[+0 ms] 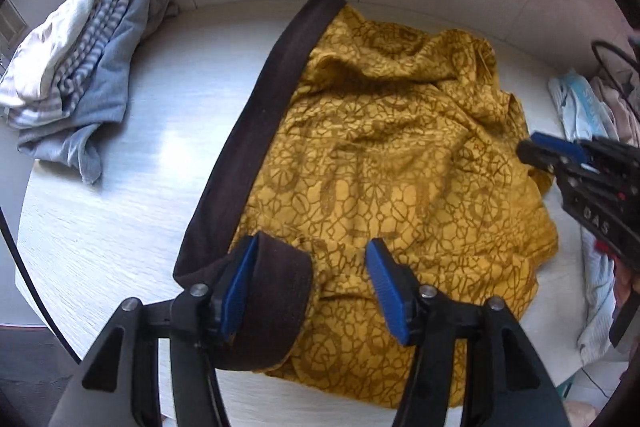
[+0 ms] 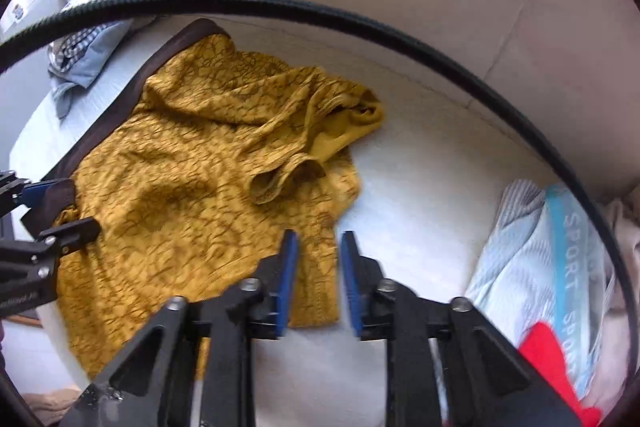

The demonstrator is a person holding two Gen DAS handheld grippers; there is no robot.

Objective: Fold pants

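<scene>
Mustard-yellow patterned pants (image 1: 392,163) with a dark brown waistband (image 1: 256,131) lie crumpled on a white table (image 1: 120,219). My left gripper (image 1: 312,287) is open, its jaws astride the folded-over near end of the waistband and the yellow cloth beside it. In the right wrist view the pants (image 2: 208,179) spread to the left. My right gripper (image 2: 318,279) is open, with the pants' right edge between its blue pads. The right gripper also shows in the left wrist view (image 1: 560,159) at the pants' right side. The left gripper shows in the right wrist view (image 2: 48,211) at the waistband.
A pile of grey, striped and white clothes (image 1: 76,67) lies at the table's far left. Light blue, white and red clothes (image 2: 560,267) lie at the right. A black cable (image 2: 360,15) arcs across the right wrist view. A wall stands behind the table.
</scene>
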